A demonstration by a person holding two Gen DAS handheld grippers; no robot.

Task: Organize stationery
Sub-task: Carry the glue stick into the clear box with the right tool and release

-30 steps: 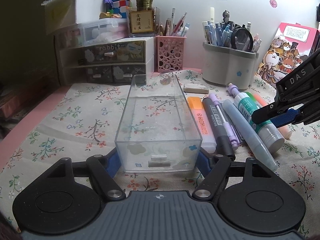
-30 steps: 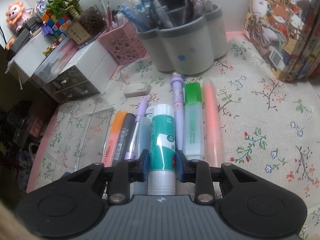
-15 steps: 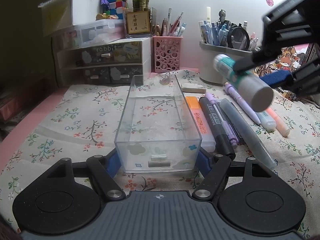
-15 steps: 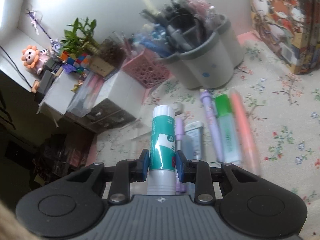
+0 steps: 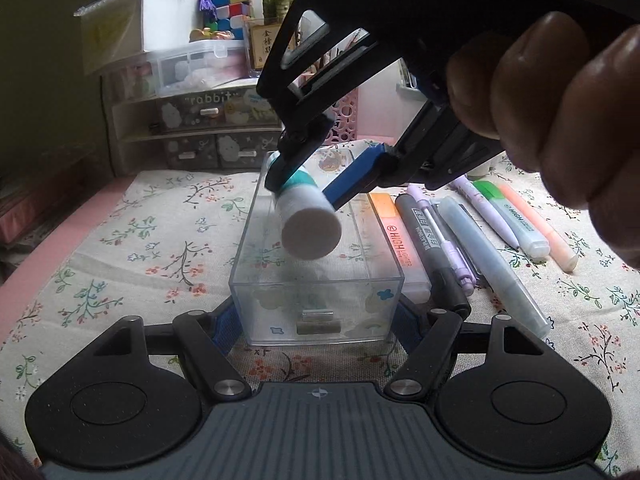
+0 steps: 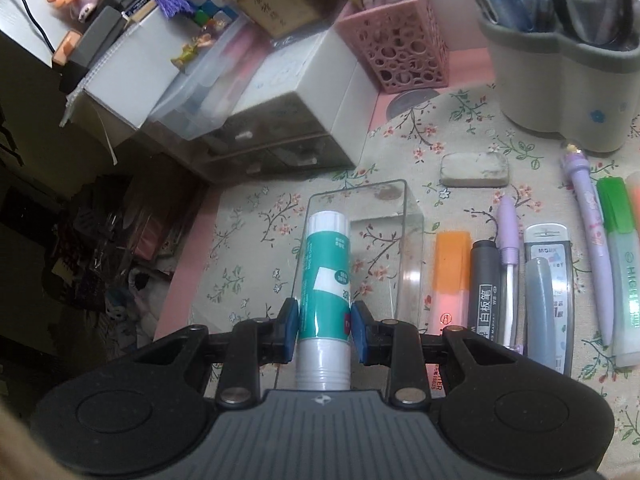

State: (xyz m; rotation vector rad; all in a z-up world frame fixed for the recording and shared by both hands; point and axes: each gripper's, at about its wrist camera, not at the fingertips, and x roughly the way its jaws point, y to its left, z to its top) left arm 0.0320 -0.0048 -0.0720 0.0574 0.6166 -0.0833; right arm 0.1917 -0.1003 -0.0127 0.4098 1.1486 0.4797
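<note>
Stationery is lying in a row on a flowered tablecloth (image 5: 132,240), just beside a clear plastic drawer box (image 5: 316,312) that is sitting empty and open-topped. The left gripper (image 5: 316,320) is bracing the near end of that box, its blue pads pressing on both side walls. The right gripper (image 6: 325,330), held in a person's hand (image 5: 560,100), is clamping a glue stick (image 6: 325,276) around its middle and hanging over the box, tilted nose-down.

What could go wrong, as a judgement: the glue stick is pointing downward at a slant, so if the jaws are letting go from this height it may be striking the box floor end-first and bouncing or rolling out. The near end of the stick is also sitting close to the box's left wall in the right wrist view, so a lowering move could be catching the rim and nudging the light box.

Looks, largest first: the glue stick is a fat round tube, teal label over a white body and white cap. Beside the box are lying an orange highlighter (image 6: 451,276), a grey whiteboard marker (image 6: 486,292), a lilac mechanical pencil (image 6: 509,256) and a small eraser (image 6: 475,169).
</note>
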